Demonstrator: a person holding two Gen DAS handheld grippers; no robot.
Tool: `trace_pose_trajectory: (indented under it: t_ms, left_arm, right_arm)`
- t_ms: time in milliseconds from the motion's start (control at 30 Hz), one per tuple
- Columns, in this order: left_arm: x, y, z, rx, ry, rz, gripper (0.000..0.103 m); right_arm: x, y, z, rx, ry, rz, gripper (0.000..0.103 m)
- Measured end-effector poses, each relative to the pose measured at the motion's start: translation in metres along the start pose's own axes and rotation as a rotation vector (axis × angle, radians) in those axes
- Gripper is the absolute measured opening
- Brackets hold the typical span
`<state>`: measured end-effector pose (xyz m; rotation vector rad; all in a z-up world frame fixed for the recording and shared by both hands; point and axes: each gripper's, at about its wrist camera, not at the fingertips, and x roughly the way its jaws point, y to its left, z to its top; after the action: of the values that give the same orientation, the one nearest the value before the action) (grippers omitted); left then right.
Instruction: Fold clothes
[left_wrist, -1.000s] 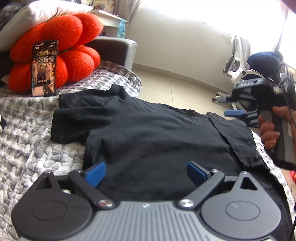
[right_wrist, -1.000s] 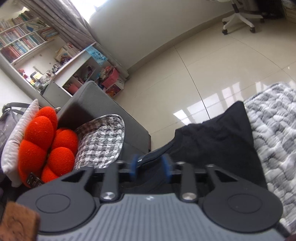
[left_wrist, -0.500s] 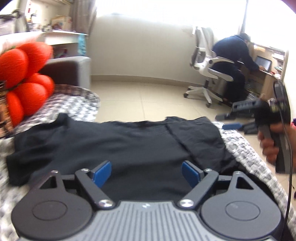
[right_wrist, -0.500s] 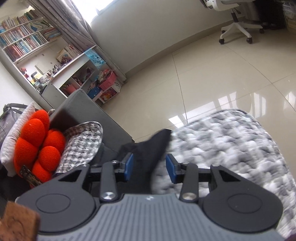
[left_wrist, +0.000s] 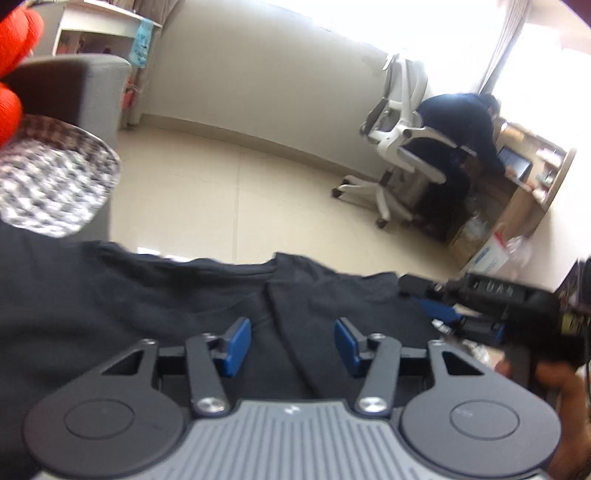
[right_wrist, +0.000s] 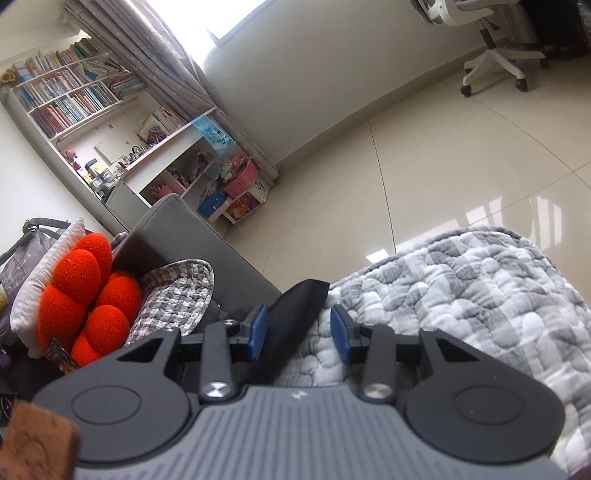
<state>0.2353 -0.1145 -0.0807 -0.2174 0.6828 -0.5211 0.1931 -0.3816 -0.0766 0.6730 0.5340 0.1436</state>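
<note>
A black T-shirt (left_wrist: 147, 295) lies spread on the grey quilted cover (right_wrist: 480, 295). My left gripper (left_wrist: 291, 343) hovers low over it, open, and a fold line of the shirt runs between its blue pads (left_wrist: 236, 343). At the shirt's right edge a hand (left_wrist: 554, 376) holds the other gripper. In the right wrist view my right gripper (right_wrist: 298, 332) is open. A narrow black corner of the shirt (right_wrist: 299, 299) sits between its fingers, close to the left pad (right_wrist: 256, 330) and not pinched.
An orange cushion (right_wrist: 81, 295) and a checked blanket (right_wrist: 177, 295) rest by the grey sofa arm (right_wrist: 192, 236). Beyond the quilt's edge is tiled floor (left_wrist: 258, 177). A person (left_wrist: 461, 118) sits in a white office chair (left_wrist: 399, 147) at a desk. Bookshelves (right_wrist: 74, 96) stand at the back.
My left gripper has swung right and tilted up, and its fingers have narrowed. My right gripper's jaws widened off the black cloth, which now shows as a narrow strip with more quilt bare.
</note>
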Motion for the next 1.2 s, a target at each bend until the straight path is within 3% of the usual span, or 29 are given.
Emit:
trace_pose_trajectory:
  t_ms: [33,167,200,300,567,800,1200]
  left_arm:
    - [0.005,-0.002,0.001,-0.010,0.000,-0.012,0.036]
    - [0.017,-0.006,0.000,-0.056,-0.003,-0.029,0.020]
    - [0.020,-0.006,0.000,-0.070,-0.005,-0.025,0.012]
    - [0.021,-0.006,0.000,-0.096,-0.016,-0.022,0.003]
    - [-0.005,-0.022,-0.001,-0.045,-0.121,0.038,0.002]
    - [-0.011,-0.024,0.004,0.018,-0.150,0.133,0.002]
    - [-0.016,-0.009,0.015,0.019,-0.150,0.184,0.002]
  right_arm:
    - [-0.001,-0.002,0.000,0.000,-0.006,0.003,0.039]
    - [-0.009,-0.010,-0.001,0.040,-0.032,0.043,0.038]
    - [-0.011,-0.013,-0.001,0.053,-0.038,0.049,0.036]
    - [-0.016,-0.019,-0.002,0.090,-0.058,0.072,0.036]
    - [-0.018,-0.018,-0.003,0.086,-0.076,0.073,0.039]
    - [-0.018,-0.019,-0.003,0.091,-0.078,0.076,0.039]
    - [-0.017,-0.017,-0.003,0.073,-0.071,0.059,0.039]
